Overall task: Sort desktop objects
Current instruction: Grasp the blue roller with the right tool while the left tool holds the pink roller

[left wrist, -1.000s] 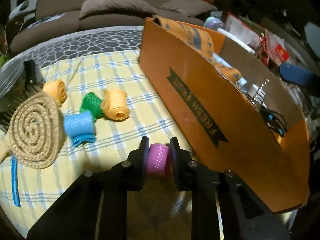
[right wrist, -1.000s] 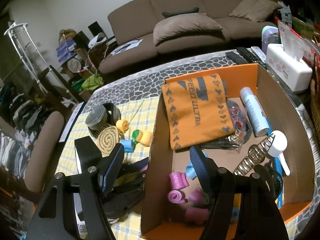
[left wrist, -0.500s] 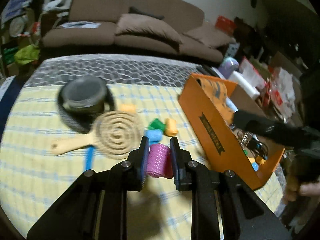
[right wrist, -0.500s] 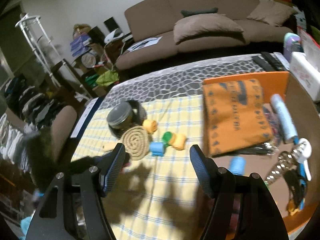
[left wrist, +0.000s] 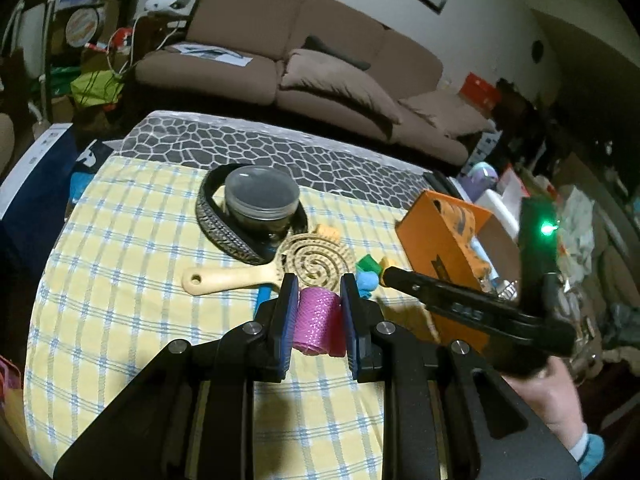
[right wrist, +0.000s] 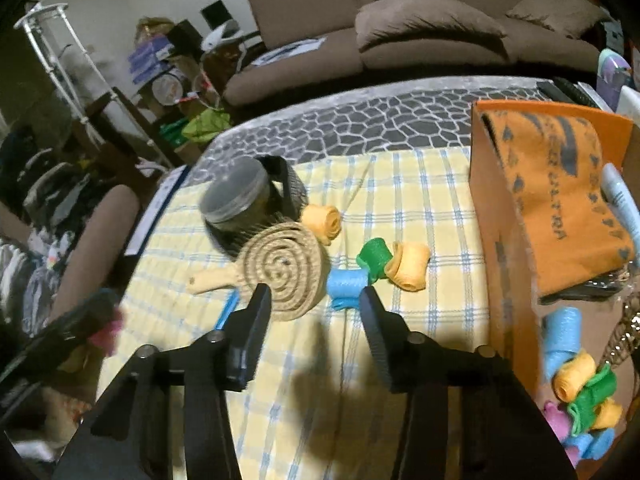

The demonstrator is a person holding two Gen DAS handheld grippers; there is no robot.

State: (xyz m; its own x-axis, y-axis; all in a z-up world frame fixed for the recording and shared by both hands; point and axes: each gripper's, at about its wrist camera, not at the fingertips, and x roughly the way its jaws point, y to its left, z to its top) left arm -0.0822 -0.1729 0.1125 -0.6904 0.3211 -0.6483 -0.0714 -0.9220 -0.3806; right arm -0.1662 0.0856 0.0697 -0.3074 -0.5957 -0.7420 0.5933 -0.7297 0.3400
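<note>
Yellow plaid cloth (left wrist: pixel 132 264) fills mid-frame; left gripper (left wrist: pixel 319 316) clamps glittery pink mesh roller (left wrist: pixel 318 322); right gripper (right wrist: pixel 316 320) fingers spread, w/ nothing between.

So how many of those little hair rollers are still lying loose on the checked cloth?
4: an orange roller beside the spiral brush, then a green roller, another orange one and a blue roller clustered together. Others may hide behind the brush.
</note>
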